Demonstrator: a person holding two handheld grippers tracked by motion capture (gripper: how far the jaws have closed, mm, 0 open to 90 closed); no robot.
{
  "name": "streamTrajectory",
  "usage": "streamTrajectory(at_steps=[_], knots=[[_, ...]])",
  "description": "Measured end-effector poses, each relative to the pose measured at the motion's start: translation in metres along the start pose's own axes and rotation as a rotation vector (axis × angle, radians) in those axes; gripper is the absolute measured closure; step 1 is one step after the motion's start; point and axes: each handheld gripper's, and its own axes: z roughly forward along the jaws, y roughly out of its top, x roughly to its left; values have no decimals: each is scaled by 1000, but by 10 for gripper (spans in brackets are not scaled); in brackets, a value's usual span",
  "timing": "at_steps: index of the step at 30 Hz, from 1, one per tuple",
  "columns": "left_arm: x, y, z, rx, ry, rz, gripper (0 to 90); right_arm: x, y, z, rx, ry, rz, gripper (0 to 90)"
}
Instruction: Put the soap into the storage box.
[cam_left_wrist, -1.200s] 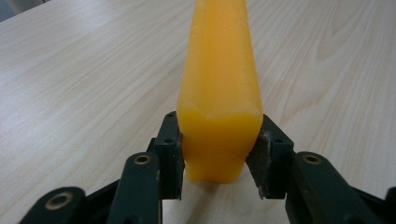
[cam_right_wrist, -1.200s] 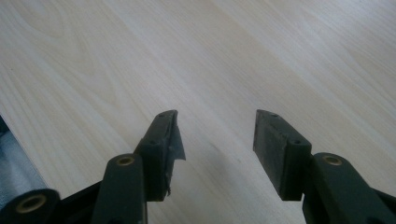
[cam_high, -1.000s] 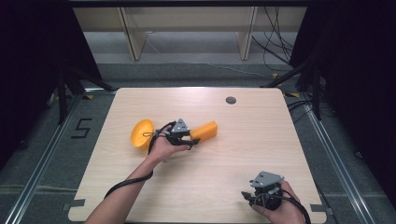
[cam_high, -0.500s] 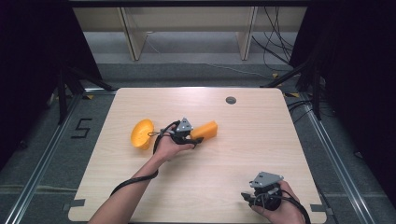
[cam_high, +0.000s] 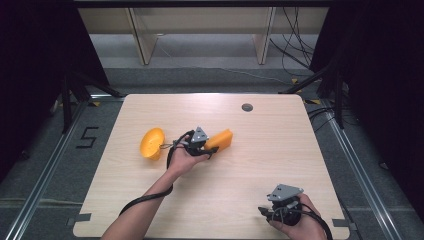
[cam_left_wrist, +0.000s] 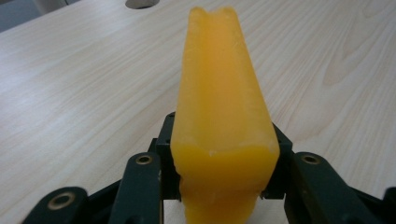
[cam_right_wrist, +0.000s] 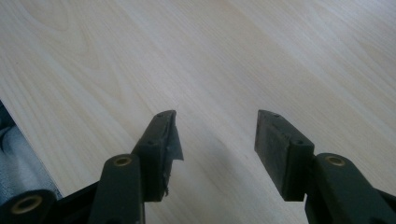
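A long orange block (cam_high: 221, 139) lies near the middle of the wooden table (cam_high: 300, 150). My left gripper (cam_high: 210, 148) is shut on its near end. In the left gripper view the block (cam_left_wrist: 219, 84) runs away from me between the black jaws of the left gripper (cam_left_wrist: 223, 128), whose pads press on both its sides; they have just been closing on it. An orange bowl-shaped piece (cam_high: 152, 143) sits tipped on the table just left of that hand. My right gripper (cam_high: 265, 212) rests near the front right edge, and in the right gripper view it (cam_right_wrist: 217, 123) is open over bare wood.
A round cable hole (cam_high: 247, 107) sits in the table's far middle, also at the top of the left gripper view as the hole (cam_left_wrist: 140, 3). The table's edge (cam_right_wrist: 18, 126) runs close beside the right gripper. Shelf legs and cables stand on the floor beyond the table.
The left hand has edged a little to the right, onto the near end of the orange block. The right hand has kept still.
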Motion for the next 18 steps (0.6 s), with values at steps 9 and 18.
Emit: streamTrajectory(at_steps=[9,18], knots=[[-15,7,-21,-27,92,-31,603,0,0,2,-30,-21,-19,487],[-24,8,-39,-95,138,-86,603,-1,-1,3,-36,-20,-18,486]])
